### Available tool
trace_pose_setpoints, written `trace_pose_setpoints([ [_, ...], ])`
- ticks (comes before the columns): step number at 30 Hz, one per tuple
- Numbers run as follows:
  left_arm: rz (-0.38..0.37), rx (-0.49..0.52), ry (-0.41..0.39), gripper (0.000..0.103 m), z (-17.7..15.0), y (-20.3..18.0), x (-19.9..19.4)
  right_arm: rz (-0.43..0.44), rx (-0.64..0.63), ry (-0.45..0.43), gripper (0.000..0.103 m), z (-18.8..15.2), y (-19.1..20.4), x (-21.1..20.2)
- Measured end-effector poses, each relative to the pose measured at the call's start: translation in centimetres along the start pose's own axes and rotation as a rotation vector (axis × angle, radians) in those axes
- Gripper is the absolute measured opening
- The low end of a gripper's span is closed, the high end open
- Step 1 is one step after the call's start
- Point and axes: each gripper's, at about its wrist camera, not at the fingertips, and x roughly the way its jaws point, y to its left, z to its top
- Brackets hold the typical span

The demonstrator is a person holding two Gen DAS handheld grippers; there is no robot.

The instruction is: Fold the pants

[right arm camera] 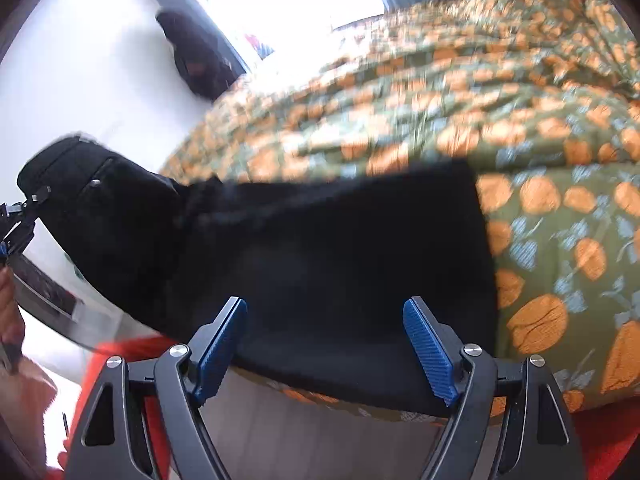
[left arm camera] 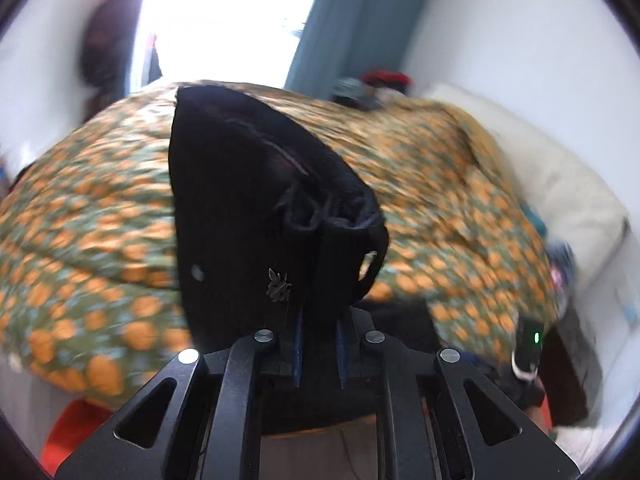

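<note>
The black pants (right arm camera: 320,248) lie across the near edge of a bed with a green and orange floral cover (right arm camera: 520,128). My left gripper (left arm camera: 319,320) is shut on the waistband end of the pants (left arm camera: 256,208) and holds it lifted above the bed. That lifted end and the left gripper also show at the far left of the right wrist view (right arm camera: 20,216). My right gripper (right arm camera: 324,344) is open, its blue pads (right arm camera: 430,350) on either side of the pants' near edge, holding nothing.
The floral cover (left arm camera: 440,184) fills the bed. A cream pillow (left arm camera: 560,200) and a clothes pile (left arm camera: 372,84) sit at the far right. A bright window (left arm camera: 224,20) with a teal curtain (left arm camera: 352,20) is behind. Something red-orange (right arm camera: 120,360) lies on the floor below.
</note>
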Motion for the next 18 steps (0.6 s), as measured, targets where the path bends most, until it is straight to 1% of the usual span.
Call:
trace_pose_setpoints([
  [1,-0.025,0.039,0.031,0.017,-0.6,-2.2,1.9,-0.001,0.004,-0.033,0.08,0.2,-0.3,-0.9],
  [3,-0.081,0.098,0.148,0.035,-2.6,-6.1,6.7,-0.006,0.023,-0.073,0.08,0.5,-1.1,-2.1],
  [4,-0.101,0.124,0.239,0.038,-4.2,-7.6,9.4,-0.014,0.042,-0.082,0.08,0.5,-1.7,-2.5],
  [5,-0.108,0.13,0.296,0.039,-5.3,-8.2,10.9,-0.022,0.06,-0.089,0.08,0.4,-2.3,-2.9],
  [6,-0.108,0.112,0.348,0.039,-6.4,-8.3,11.9,-0.03,0.081,-0.103,0.08,0.1,-3.1,-3.5],
  [7,-0.12,0.078,0.378,0.039,-7.1,-7.9,12.2,-0.038,0.092,-0.112,0.08,-0.1,-3.6,-3.9],
  [8,-0.149,0.036,0.389,0.04,-7.5,-7.0,11.9,-0.047,0.102,-0.123,0.08,-0.3,-4.1,-4.5],
  [9,-0.166,0.005,0.385,0.043,-7.5,-6.0,11.3,-0.051,0.109,-0.137,0.08,-0.5,-4.5,-5.1],
  [10,-0.161,-0.019,0.37,0.047,-7.5,-4.7,10.4,-0.05,0.118,-0.154,0.08,-0.5,-4.8,-5.8],
  [11,-0.129,-0.039,0.34,0.052,-7.2,-3.3,9.4,-0.04,0.136,-0.165,0.08,-0.5,-5.1,-6.3],
  [12,-0.084,-0.059,0.303,0.052,-6.7,-1.6,8.5,-0.004,0.174,-0.17,0.08,-0.2,-5.4,-6.6],
  [13,-0.042,-0.082,0.275,0.051,-6.4,0.0,7.9,0.049,0.212,-0.167,0.08,0.0,-5.7,-6.7],
  [14,-0.009,-0.105,0.265,0.049,-6.0,1.6,7.7,0.116,0.249,-0.157,0.08,0.4,-5.7,-6.3],
  [15,0.03,-0.13,0.259,0.048,-6.2,3.0,7.5,0.189,0.271,-0.125,0.08,0.9,-5.5,-5.5],
  [16,0.059,-0.142,0.253,0.046,-6.3,4.4,7.6,0.237,0.277,-0.081,0.08,1.5,-5.3,-4.4],
  [17,0.093,-0.135,0.258,0.04,-6.6,5.6,8.3,0.275,0.279,-0.009,0.08,1.9,-5.0,-2.9],
  [18,0.112,-0.121,0.275,0.036,-7.1,6.0,9.1,0.282,0.283,0.06,0.08,2.2,-4.8,-1.4],
])
